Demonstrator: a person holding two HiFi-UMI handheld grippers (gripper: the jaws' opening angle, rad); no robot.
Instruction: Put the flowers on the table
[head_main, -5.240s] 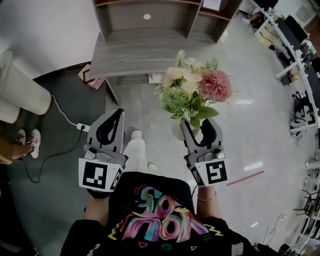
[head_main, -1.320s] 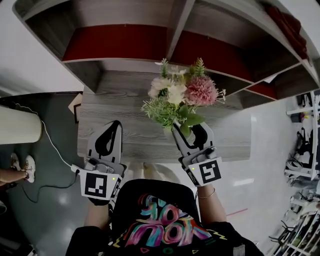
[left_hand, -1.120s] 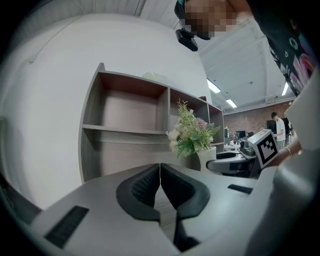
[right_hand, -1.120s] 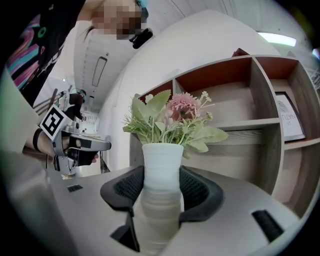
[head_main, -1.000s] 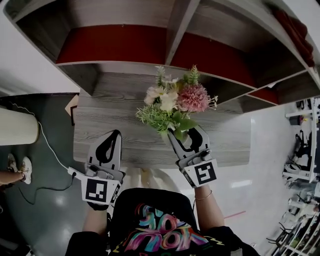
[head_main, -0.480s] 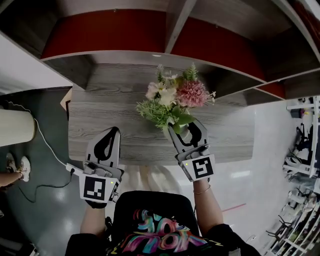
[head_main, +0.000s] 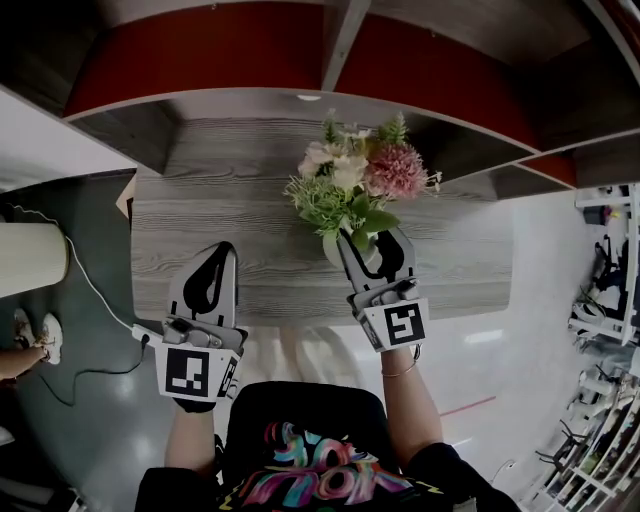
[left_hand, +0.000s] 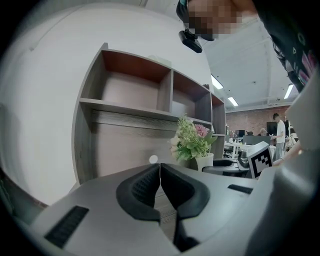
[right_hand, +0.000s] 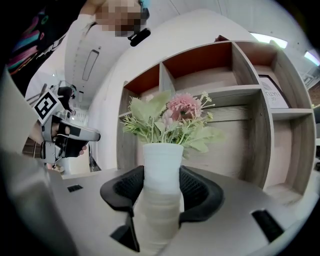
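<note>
The flowers (head_main: 360, 180) are a pink, cream and green bunch in a white vase (right_hand: 161, 170). My right gripper (head_main: 368, 242) is shut on the vase, its black pads pressing both sides (right_hand: 162, 175). Vase and flowers (right_hand: 170, 117) stand upright over the front half of the grey wood-grain table (head_main: 200, 220); whether the base touches the top is hidden. My left gripper (head_main: 222, 250) hangs over the table's front edge with nothing in it, jaws shut together (left_hand: 159, 170). From the left gripper view the flowers (left_hand: 192, 142) show to the right.
A grey shelf unit with red back panels (head_main: 220, 60) rises behind the table. A white cylinder (head_main: 25, 260) and a cable (head_main: 100, 300) lie on the dark floor at left. Office desks (head_main: 610, 300) stand at far right.
Since five seconds ago I have come from the open floor up to the table, vase still gripped. Within the last second the flowers moved slightly farther over the tabletop. The left gripper stays shut.
</note>
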